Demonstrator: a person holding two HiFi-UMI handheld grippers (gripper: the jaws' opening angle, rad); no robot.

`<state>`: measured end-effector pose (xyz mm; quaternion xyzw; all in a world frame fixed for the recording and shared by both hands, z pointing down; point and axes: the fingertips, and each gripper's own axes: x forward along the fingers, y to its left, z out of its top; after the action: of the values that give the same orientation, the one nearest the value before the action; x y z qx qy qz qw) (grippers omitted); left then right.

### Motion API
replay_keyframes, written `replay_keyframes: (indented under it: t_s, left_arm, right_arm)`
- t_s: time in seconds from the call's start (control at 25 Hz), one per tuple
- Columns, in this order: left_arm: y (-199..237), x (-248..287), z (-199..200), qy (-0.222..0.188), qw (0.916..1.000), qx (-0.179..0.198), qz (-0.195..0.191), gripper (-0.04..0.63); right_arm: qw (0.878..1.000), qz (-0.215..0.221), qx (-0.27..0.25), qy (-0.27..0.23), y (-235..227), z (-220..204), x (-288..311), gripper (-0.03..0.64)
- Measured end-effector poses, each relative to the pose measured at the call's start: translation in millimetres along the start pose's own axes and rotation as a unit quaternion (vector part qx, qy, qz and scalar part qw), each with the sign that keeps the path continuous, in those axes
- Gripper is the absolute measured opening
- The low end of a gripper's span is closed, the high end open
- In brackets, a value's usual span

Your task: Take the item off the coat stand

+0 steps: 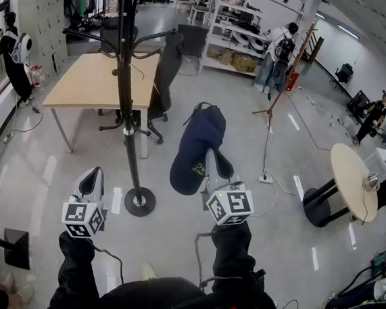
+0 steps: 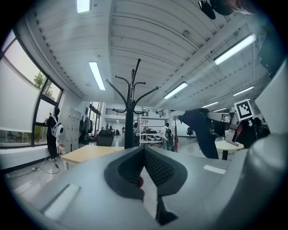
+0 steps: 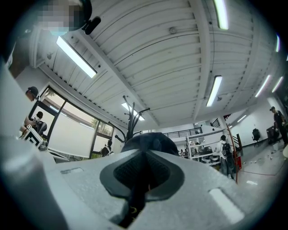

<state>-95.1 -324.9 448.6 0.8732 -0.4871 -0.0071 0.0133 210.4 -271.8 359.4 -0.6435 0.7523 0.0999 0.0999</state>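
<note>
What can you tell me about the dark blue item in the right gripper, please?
The dark blue item looks like soft cloth, possibly a cap, with a small loop at one end and yellow lettering near the other. It hangs in mid-air, clear of the coat stand, pinched between the fingers of the right gripper. Nothing else touches it.

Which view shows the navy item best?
The head view: the whole navy item hangs from the right gripper, clear of the coat stand. The left gripper view shows it small, from the side, at right. The right gripper view shows only its top beyond the shut jaws, fabric pinched between them.
</note>
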Motion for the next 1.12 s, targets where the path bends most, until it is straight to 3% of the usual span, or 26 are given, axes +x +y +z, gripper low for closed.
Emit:
replay_keyframes:
  t_s: [1.12]
  left_arm:
    - [-63.1, -36.3, -0.5, 0.008, 0.9996, 0.014, 0.022, 0.003]
  right_arm:
    - [0.997, 0.055, 0.021, 0.041, 8.8, -30.8, -54.2, 0.011]
